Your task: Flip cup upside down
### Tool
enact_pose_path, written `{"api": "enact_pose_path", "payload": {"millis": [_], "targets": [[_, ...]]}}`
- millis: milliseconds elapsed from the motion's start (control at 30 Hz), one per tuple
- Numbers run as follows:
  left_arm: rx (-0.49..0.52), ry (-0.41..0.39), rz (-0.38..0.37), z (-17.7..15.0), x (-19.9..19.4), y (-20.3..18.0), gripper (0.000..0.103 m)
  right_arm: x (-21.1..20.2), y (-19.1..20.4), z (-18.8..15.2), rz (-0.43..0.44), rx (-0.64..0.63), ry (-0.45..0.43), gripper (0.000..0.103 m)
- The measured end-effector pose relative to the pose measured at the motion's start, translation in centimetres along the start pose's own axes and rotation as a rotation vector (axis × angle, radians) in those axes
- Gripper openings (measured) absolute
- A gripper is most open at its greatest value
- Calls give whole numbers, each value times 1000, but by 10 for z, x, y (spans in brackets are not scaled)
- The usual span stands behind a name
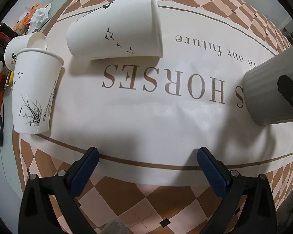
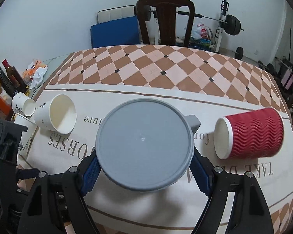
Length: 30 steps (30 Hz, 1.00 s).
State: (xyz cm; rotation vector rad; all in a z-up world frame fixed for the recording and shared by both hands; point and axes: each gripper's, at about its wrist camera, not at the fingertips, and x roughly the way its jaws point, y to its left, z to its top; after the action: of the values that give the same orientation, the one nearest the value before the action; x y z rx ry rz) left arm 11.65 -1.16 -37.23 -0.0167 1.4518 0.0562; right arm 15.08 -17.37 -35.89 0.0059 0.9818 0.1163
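Note:
My right gripper (image 2: 144, 167) is shut on a grey cup (image 2: 143, 146), its flat base facing the camera and its handle on the far right side. The same grey cup shows at the right edge of the left wrist view (image 1: 273, 89), held just above the tablecloth. My left gripper (image 1: 147, 154) is open and empty, low over the cloth. A white paper cup (image 1: 115, 27) lies on its side ahead of it; it also shows in the right wrist view (image 2: 57, 114). Another white paper cup (image 1: 34, 91) stands upright at the left.
A red ribbed paper cup (image 2: 249, 134) lies on its side to the right. A third white cup (image 2: 22, 104) lies at the table's left edge beside bottles and bags. A dark wooden chair (image 2: 164, 19) stands behind the table, with a barbell rack beyond.

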Motion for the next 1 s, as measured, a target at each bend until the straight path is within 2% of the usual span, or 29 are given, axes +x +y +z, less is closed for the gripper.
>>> {"api": "enact_pose_path", "payload": {"millis": [67, 133, 200, 333, 467, 733, 1000], "targets": [[4, -8, 4, -2, -3, -3, 103, -1, -2, 0, -8, 16, 21, 84], [10, -22, 14, -7, -13, 3, 103, -6, -5, -2, -22, 34, 49, 90], [20, -41, 24, -5, -21, 10, 103, -17, -11, -6, -44, 56, 59, 101], [47, -103, 36, -8, -59, 1, 103, -52, -22, -16, -111, 80, 82, 102], [65, -175, 15, -20, -117, -6, 103, -109, -35, -17, -199, 109, 69, 103], [96, -321, -62, -56, -235, -24, 103, -236, -44, -5, -232, 157, 3, 103], [123, -432, -92, -82, -314, -24, 103, -341, -40, 7, -300, 184, -61, 103]]}}
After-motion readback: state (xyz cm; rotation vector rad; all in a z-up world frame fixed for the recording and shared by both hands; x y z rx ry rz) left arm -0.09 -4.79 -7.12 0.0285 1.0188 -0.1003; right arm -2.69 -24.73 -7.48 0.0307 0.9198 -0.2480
